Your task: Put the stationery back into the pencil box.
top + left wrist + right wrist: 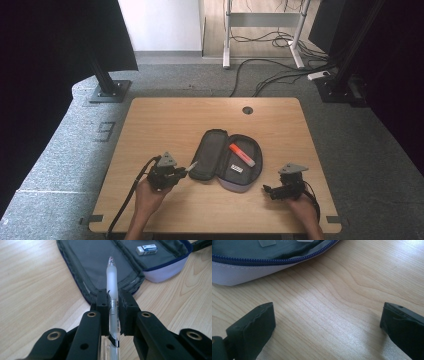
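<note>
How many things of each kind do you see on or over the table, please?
Pencil case: 1
Pen, clamped in the left gripper: 1
Orange highlighter: 1
Eraser: 1
Grippers, with the right gripper: 2
Total: 6

Left of the open grey fabric pencil case [227,161] on the wooden bench [170,115], the left hand-held gripper [186,171] clamps a translucent white pen [191,166]; inside the case lies an orange highlighter [241,154].
</note>
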### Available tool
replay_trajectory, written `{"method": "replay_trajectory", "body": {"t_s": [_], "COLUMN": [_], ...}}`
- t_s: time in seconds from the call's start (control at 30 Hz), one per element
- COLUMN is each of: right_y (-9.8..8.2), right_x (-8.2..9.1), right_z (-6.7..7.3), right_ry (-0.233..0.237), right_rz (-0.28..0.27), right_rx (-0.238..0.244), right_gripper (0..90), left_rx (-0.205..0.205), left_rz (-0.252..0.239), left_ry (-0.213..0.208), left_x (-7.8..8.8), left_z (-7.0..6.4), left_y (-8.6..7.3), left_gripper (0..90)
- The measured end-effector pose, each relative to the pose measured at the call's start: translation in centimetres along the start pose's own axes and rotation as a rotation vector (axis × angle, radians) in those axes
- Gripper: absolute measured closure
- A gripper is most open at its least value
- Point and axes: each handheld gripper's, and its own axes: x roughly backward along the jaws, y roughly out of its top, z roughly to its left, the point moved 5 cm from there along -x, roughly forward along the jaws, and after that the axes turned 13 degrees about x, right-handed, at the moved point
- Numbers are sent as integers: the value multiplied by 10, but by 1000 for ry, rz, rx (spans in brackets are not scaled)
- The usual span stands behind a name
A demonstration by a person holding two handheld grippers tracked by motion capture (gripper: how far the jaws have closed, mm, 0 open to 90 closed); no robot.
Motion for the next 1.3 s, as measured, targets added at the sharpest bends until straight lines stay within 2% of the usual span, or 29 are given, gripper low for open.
{"method": "replay_trajectory", "body": {"t_s": [0.07,0.23,0.3,0.9,1.2,1.3], "right_y": [0,0,0,0,0,0], "right_x": [0,0,0,0,0,0], "right_z": [0,0,0,0,0,0], "right_ry": [0,0,0,0,0,0], "right_rz": [0,0,0,0,0,0], "right_rx": [0,0,0,0,0,0], "right_gripper": [0,0,0,0,0,0], "left_rx": [-6,-27,-29,-92,-95,-101], "left_rz": [-4,-6,-8,15,25,35], "left_ry": [-13,-14,-30,-50,-90,-88], "left_x": [0,-2,-4,-21,-34,-38], "left_z": [-3,-9,-12,-32,-38,-39], "left_y": [4,11,14,41,51,53], "left_gripper": [799,799,799,799,799,799]}}
